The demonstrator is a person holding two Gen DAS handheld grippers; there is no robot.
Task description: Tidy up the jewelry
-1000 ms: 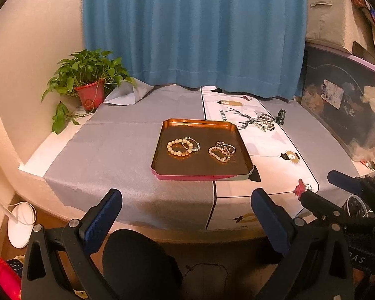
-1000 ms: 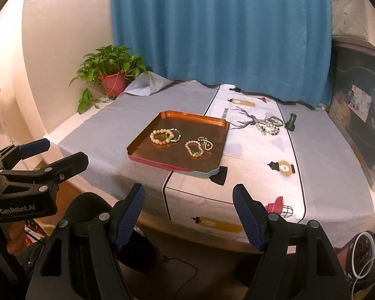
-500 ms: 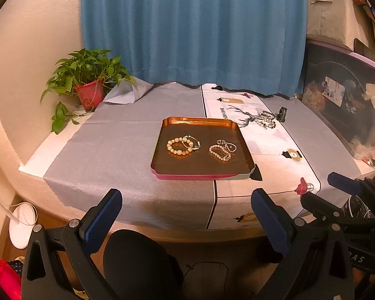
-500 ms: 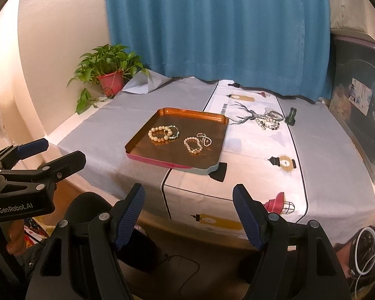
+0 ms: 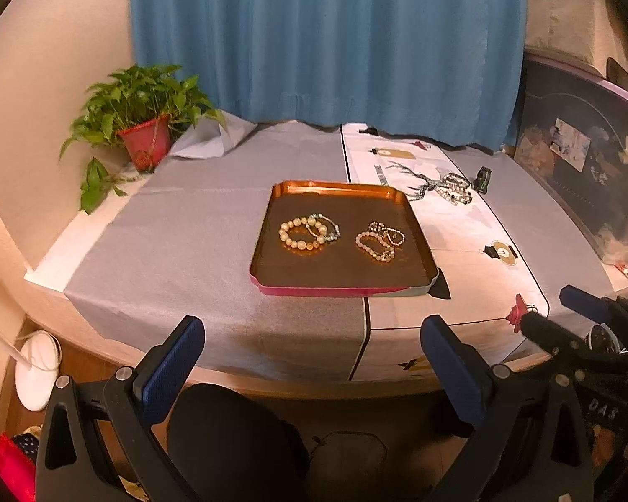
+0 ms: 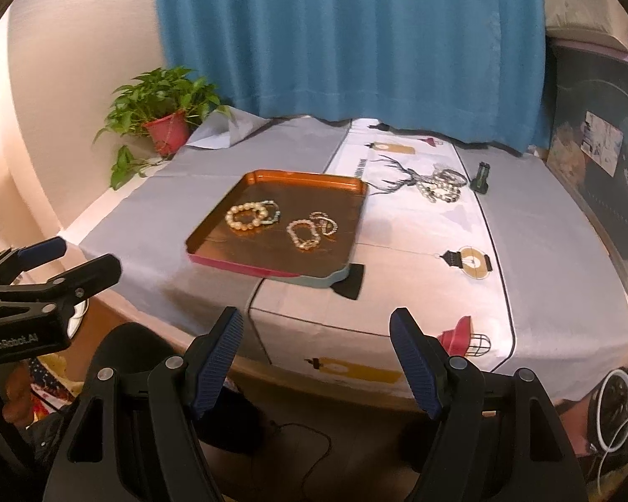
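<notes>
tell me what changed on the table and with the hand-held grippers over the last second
Nothing was taken hold of or let go. Both views drifted slightly, the right one a bit nearer the table, so the hand-held grippers shifted a little. The left hand-held gripper and right hand-held gripper stay open and empty. The bracelets still lie in the tray, and the loose bead pile stays on the runner.

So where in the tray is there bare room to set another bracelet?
The tray has bare floor along its near edge and far rim. The middle is crowded: the large-bead bracelet and small-bead bracelets. Loose jewelry lies outside, beside the green clip.
</notes>
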